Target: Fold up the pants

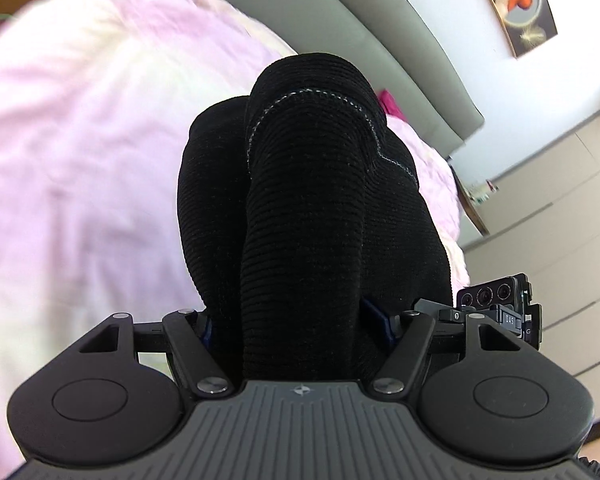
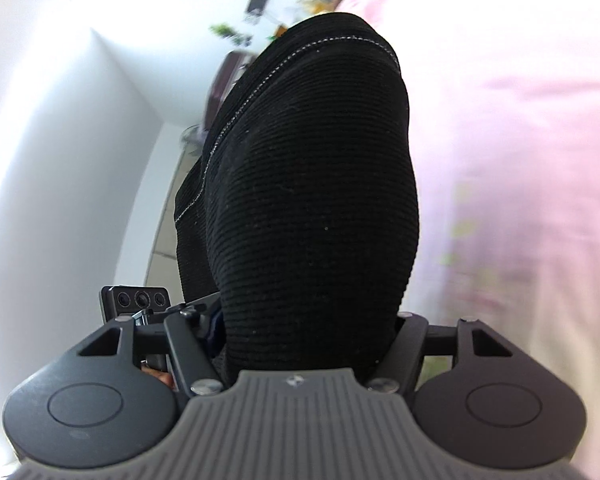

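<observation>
The black ribbed pants (image 1: pixel 312 200) are clamped in both the left tool (image 1: pixel 300 320) and right tool (image 2: pixel 308 320), bunched straight ahead, raised above the pink bed (image 1: pixel 80 160).

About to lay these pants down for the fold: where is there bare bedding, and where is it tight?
Both grippers grip the black pants, which block the centre of each view. Free: the pink bedspread left of the pants up to the grey headboard, and right of them in the right wrist view. Crowded: a magenta item by the headboard.
</observation>
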The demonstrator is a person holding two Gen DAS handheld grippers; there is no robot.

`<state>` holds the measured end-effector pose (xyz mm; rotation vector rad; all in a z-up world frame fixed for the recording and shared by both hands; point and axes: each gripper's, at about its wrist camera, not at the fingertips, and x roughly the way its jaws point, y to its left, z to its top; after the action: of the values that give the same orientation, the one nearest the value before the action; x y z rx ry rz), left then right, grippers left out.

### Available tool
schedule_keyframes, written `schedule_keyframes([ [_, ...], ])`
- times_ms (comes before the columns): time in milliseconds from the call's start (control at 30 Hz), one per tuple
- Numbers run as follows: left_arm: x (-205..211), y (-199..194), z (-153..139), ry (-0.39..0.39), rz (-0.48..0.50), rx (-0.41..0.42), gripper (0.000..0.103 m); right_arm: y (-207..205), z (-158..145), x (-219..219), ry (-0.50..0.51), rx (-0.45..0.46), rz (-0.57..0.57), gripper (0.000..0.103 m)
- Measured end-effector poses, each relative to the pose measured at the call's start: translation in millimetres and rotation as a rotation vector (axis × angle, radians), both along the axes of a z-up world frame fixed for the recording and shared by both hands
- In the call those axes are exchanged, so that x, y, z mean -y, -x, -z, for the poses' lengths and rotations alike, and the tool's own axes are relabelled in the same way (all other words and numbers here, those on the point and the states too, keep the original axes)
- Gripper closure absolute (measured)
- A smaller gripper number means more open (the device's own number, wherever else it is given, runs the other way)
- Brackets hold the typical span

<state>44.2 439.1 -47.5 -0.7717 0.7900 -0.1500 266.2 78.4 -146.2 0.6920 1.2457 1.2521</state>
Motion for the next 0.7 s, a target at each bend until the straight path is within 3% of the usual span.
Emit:
schedule_keyframes([
  [167,-39.7,22.2,-11.1,-0.025,-0.044,-0.027,0.025,7.8,-9.5,-62.3,-0.032,-0.016,-0.048,0.041],
  [333,-63.4,27.1,18.4,0.007,-0.064,-0.056,0.025,6.6,9.4,-102.1,-0.018,-0.051,-0.080,0.041],
  [700,-92.5,13.9,107.1,0.012,-0.079,-0.220,0.024,-4.4,109.3,-131.8,0.090,-0.164,-0.064,0.042],
])
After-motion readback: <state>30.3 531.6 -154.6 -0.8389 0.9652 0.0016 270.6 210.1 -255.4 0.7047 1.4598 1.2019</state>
